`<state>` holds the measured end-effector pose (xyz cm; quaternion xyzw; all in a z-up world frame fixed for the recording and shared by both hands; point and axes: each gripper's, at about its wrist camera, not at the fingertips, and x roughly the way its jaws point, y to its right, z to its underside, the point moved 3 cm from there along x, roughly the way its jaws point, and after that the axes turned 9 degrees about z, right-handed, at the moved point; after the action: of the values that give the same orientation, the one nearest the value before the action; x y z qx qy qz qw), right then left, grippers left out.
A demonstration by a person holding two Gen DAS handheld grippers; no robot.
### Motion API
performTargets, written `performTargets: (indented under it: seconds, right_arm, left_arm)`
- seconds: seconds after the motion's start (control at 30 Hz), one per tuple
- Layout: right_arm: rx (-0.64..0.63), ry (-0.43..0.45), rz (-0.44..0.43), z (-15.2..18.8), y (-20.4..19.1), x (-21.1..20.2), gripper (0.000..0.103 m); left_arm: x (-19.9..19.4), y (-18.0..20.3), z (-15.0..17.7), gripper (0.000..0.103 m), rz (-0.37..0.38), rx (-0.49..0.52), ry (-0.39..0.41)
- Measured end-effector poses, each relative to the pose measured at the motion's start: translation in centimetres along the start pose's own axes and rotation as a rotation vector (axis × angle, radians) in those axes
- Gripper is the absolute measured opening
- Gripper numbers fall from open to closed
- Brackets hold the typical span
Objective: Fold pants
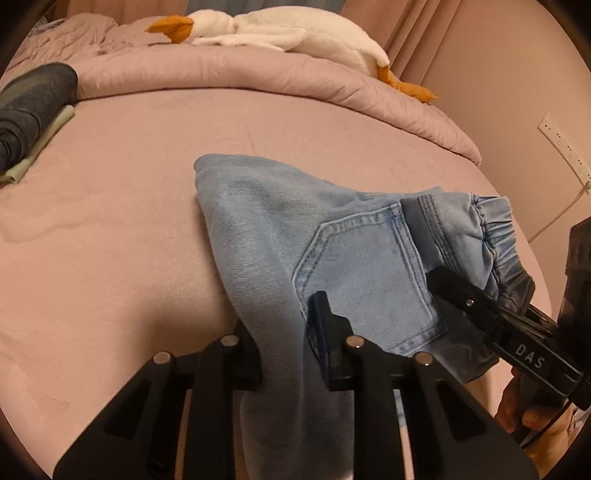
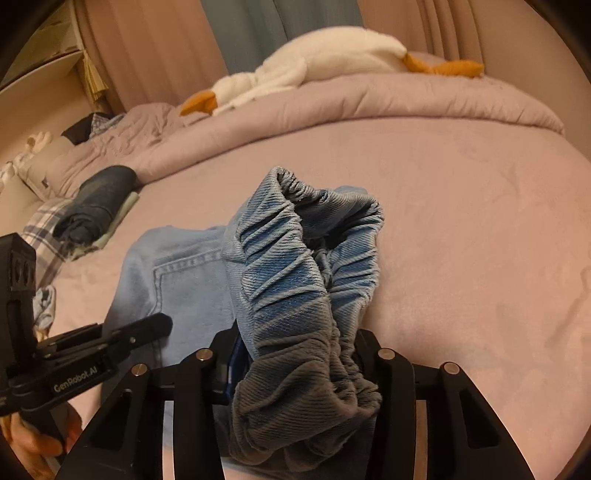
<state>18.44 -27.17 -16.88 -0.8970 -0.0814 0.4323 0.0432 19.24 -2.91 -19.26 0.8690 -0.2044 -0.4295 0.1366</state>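
Light blue denim pants [image 1: 266, 229] lie bunched on the pink bed [image 1: 110, 221], back pocket [image 1: 369, 280] facing up. My left gripper [image 1: 284, 350] is shut on a fold of denim at the pants' near edge, and the cloth hangs down between its fingers. My right gripper [image 2: 295, 365] is shut on the gathered elastic waistband [image 2: 295, 266], which rises in a crumpled loop above the jaws. In the right wrist view the left gripper's black finger [image 2: 147, 326] lies over the pants [image 2: 184, 280] at lower left. A hand holds each tool.
A rolled pink duvet [image 1: 258, 74] runs along the far side of the bed with a white plush goose [image 1: 258, 29] on it. Folded dark clothes [image 1: 26, 114] sit at the far left on a pale green item. A wall outlet [image 1: 561, 144] is at the right.
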Motion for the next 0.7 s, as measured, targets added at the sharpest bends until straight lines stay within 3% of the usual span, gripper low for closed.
performTargets:
  seconds: [0.33,0.7]
  right_arm:
    - [0.000,0.065,-0.034,0.9,-1.9,-3.7,0.045]
    - [-0.088,0.133,-0.085,0.9,-5.8,-7.5,0.045]
  left_arm:
    - [-3.9,1.4,1.6,0.020,-0.033,0.030,0.054]
    - [-10.3,1.1,3.4,0.020,-0.097,0.007,0.135]
